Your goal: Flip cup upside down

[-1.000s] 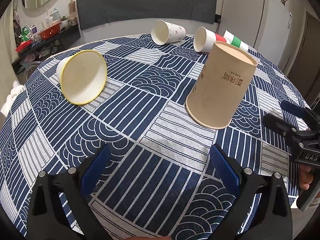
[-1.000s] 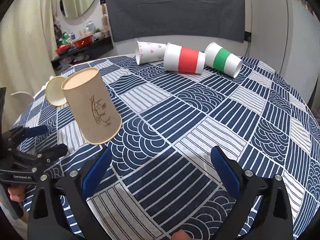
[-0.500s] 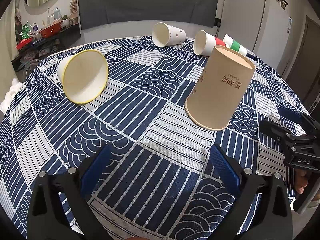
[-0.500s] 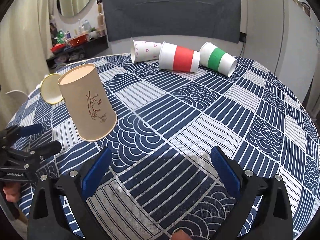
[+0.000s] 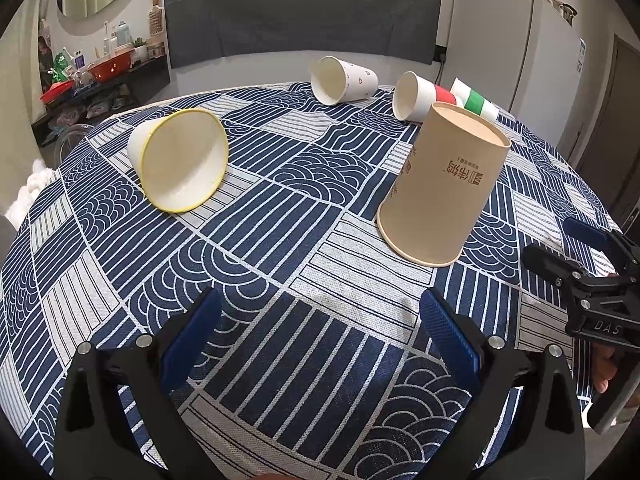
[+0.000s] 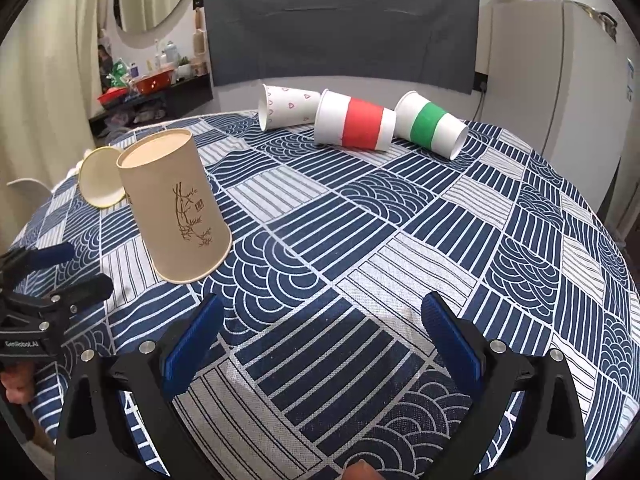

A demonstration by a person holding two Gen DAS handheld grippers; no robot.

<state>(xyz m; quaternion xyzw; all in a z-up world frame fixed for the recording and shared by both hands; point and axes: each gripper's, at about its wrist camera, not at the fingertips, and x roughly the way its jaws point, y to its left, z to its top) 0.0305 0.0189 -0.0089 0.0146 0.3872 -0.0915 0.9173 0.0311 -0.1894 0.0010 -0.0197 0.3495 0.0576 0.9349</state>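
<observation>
A tan paper cup (image 5: 444,188) stands upside down, mouth on the patterned tablecloth; it also shows in the right wrist view (image 6: 176,208). A yellow-rimmed white cup (image 5: 180,164) lies on its side at the left, also in the right wrist view (image 6: 100,176). A heart-print cup (image 6: 288,110), a red-banded cup (image 6: 356,124) and a green-banded cup (image 6: 432,128) lie on their sides at the far edge. My left gripper (image 5: 320,344) is open and empty near the table's front. My right gripper (image 6: 320,344) is open and empty too.
The round table (image 6: 400,220) has a blue-and-white patterned cloth. A dark chair back (image 6: 340,24) stands behind it. A white fridge (image 6: 560,72) is at the right. A cluttered shelf (image 5: 92,76) is at the far left.
Both grippers have drawn back slightly and tilted up, staying open. The tan cup stands unmoved, upside down.
</observation>
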